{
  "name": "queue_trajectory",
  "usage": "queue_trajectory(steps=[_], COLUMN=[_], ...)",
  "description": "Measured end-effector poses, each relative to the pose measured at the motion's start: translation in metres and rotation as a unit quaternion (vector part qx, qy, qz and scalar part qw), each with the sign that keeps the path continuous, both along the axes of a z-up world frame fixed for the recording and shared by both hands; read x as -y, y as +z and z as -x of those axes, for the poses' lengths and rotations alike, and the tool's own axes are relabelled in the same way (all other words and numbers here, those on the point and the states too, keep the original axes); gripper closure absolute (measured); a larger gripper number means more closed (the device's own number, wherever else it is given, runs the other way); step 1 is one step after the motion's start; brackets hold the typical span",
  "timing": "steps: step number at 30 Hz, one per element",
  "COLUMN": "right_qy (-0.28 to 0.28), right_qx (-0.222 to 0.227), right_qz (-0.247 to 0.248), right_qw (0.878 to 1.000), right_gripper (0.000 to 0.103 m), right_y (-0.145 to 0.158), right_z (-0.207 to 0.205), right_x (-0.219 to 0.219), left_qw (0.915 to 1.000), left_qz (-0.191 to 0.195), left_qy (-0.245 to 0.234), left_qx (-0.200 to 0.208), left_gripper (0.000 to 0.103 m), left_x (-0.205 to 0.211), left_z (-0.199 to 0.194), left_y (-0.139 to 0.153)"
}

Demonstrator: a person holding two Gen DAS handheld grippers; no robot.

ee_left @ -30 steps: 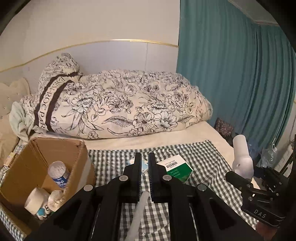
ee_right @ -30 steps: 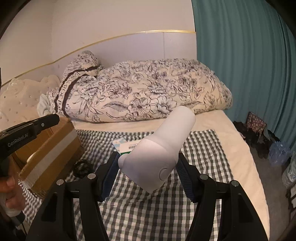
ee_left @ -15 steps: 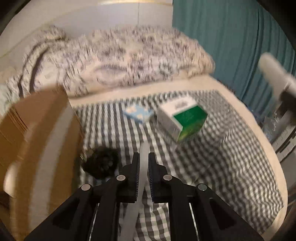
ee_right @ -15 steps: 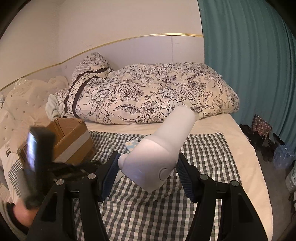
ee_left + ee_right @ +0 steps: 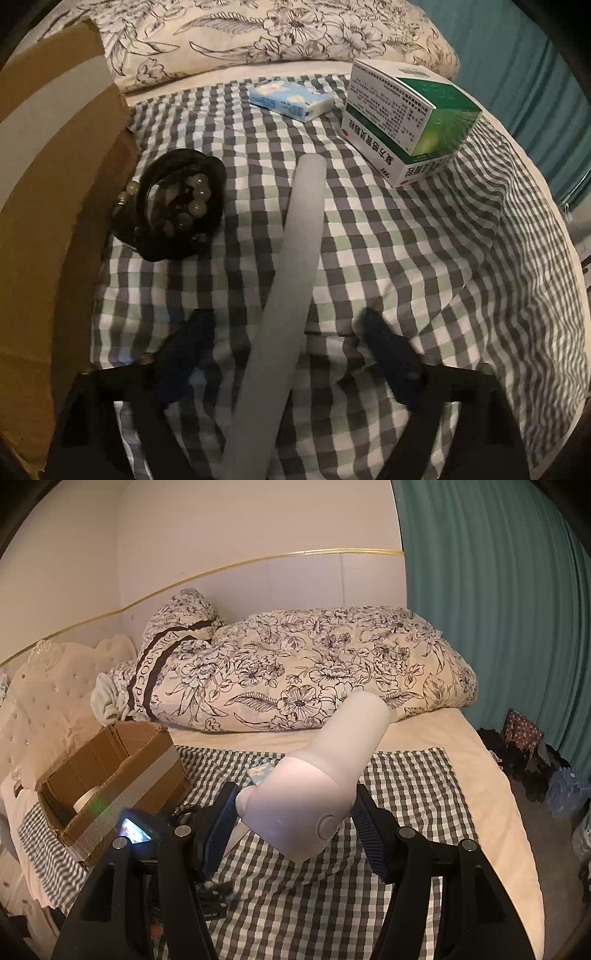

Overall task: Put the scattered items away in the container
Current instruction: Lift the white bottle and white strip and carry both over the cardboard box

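My left claw (image 5: 284,343) is spreading around the grey tube (image 5: 291,266) at lower centre; closing off-centre could roll it away. My right claw (image 5: 291,812) pinches the white device (image 5: 317,775).

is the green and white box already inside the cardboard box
No, the green and white box lies on the checked cloth, across it from the cardboard box at the left.

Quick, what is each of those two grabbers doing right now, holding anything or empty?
Left gripper: jaws opening, astride the grey tube on the checked cloth, not gripping it.
Right gripper: shut on the white device, held up.
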State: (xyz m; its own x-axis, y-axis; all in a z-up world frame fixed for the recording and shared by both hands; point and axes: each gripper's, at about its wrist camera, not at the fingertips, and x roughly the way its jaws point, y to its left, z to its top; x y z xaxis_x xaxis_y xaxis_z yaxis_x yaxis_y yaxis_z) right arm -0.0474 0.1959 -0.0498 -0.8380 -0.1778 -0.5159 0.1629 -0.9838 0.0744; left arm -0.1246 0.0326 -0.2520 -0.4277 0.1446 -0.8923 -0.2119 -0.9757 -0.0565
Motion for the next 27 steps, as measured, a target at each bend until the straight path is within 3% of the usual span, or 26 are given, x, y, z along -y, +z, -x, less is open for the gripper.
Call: queue_trajectory(steps=[1,2,3,7,14,21,27], right_qy=[0.0,-0.001,-0.001,0.005,0.016,0.033,0.051], right_qx=[0.0,-0.001,-0.001,-0.006,-0.022,-0.041,-0.055], right_qz=[0.0,0.001,0.002,0.003,0.004,0.005,0.007], right_qw=[1.0,1.0,1.0,1.0,1.0,0.999,0.997], right_gripper=[0.042,0.042,0.042,0.042,0.042,0.042,0.042], right_y=[0.0,0.001,0.002,0.006,0.021,0.038,0.05], right_z=[0.0,0.0,0.001,-0.002,-0.009,-0.016,-0.022], right_x=[0.0,0.0,-0.001,0.004,0.016,0.035,0.058], left_qw=[0.9999,0.9996,0.9992,0.9993,0.9938,0.9777,0.9615], left_qz=[-0.01,-0.024,-0.036,-0.036,-0.057,-0.077,-0.07], left_qy=[0.002,0.005,0.008,0.008,0.03,0.062,0.085], left_qx=[0.004,0.01,0.015,-0.004,-0.091,-0.185,-0.252], left_gripper=[0.064,0.084,0.089,0.093,0.093,0.093,0.093], left_x=[0.001,0.004,0.006,0.005,0.018,0.047,0.075], left_z=[0.0,0.001,0.001,-0.006,-0.018,-0.046,-0.079], left_y=[0.003,0.008,0.011,0.028,0.092,0.163,0.212])
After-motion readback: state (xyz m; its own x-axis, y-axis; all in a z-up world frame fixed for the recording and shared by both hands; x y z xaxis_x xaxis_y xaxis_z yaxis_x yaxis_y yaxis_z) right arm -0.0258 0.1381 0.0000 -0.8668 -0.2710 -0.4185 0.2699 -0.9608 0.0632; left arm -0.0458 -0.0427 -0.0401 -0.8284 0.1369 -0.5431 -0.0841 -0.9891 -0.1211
